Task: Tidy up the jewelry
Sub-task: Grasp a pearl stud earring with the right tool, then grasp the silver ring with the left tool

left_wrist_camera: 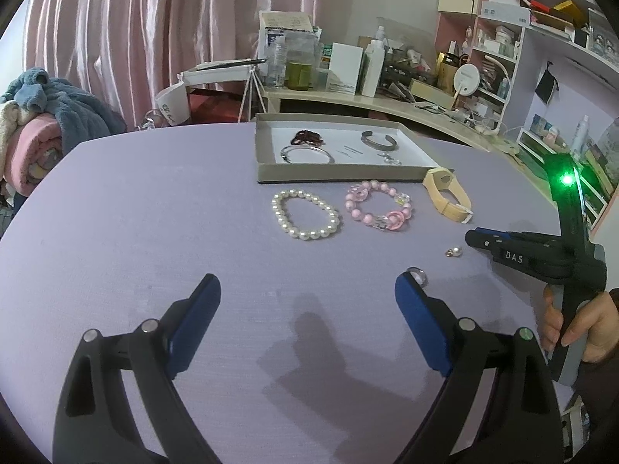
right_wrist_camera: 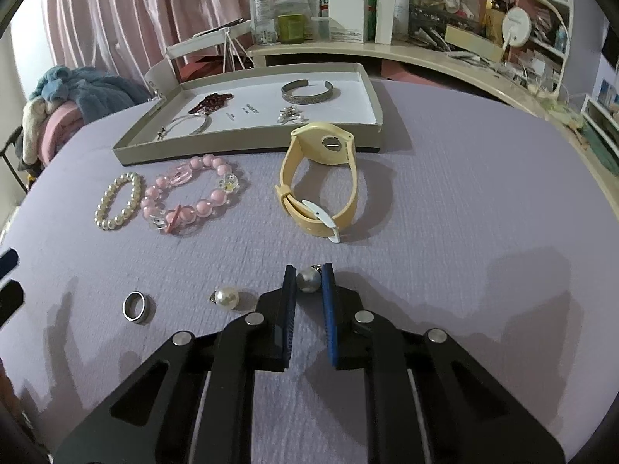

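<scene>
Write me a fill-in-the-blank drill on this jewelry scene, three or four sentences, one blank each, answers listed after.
1. The right gripper is closed on a pearl ____.
2. The left gripper is ____ and holds nothing.
3. The silver cuff bangle lies inside the ____.
4. The white pearl bracelet lies beside the ____ bead bracelet.

Answers: earring; open; tray; pink

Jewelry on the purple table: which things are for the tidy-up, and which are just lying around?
For the job: the tray, pearl bracelet, pink bracelet, yellow watch, ring, loose pearl earring, and the pearl earring the right gripper pinches.

Just lying about: blankets, green jar, white box.
</scene>
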{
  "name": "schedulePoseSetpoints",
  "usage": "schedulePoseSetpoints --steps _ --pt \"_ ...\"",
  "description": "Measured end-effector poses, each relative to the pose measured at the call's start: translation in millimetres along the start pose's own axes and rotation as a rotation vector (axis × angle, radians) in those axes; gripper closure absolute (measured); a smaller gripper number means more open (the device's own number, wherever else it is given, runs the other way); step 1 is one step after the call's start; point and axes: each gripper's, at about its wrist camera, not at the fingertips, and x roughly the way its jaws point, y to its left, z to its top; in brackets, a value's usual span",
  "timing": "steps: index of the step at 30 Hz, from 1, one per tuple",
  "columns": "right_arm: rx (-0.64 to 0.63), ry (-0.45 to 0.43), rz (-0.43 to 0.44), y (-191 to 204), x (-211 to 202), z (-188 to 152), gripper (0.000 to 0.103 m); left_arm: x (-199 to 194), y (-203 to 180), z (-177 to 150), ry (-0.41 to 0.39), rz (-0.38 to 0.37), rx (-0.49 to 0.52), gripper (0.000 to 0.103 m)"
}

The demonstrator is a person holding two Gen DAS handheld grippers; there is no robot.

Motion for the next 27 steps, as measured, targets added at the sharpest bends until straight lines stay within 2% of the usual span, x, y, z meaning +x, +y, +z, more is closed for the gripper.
schedulePoseSetpoints --steps 8,12,18,23,25,27 --pt "0.064 -0.065 0.023 -23 -26 2 0.089 21 -37 0 0.034 -0.041 0.063 0.012" --pt "0.092 -0.085 0.042 -31 -36 4 0.089 41 -62 -2 0.082 -0.036 0.105 0.014" --pt "0.107 -0.083 0.055 -36 -36 4 0.089 70 -85 0 0.166 -0.024 0.124 0.036" --pt "0.121 -0.078 0.065 -39 -35 2 0.089 79 -91 3 0.182 -0.011 0.113 0.048" --pt "0.127 -0.076 0.07 -40 -34 2 0.089 79 -94 3 0.18 0.001 0.119 0.059" --pt "0.131 -0.072 0.077 -40 -33 2 0.089 80 -96 4 0.177 0.009 0.129 0.078"
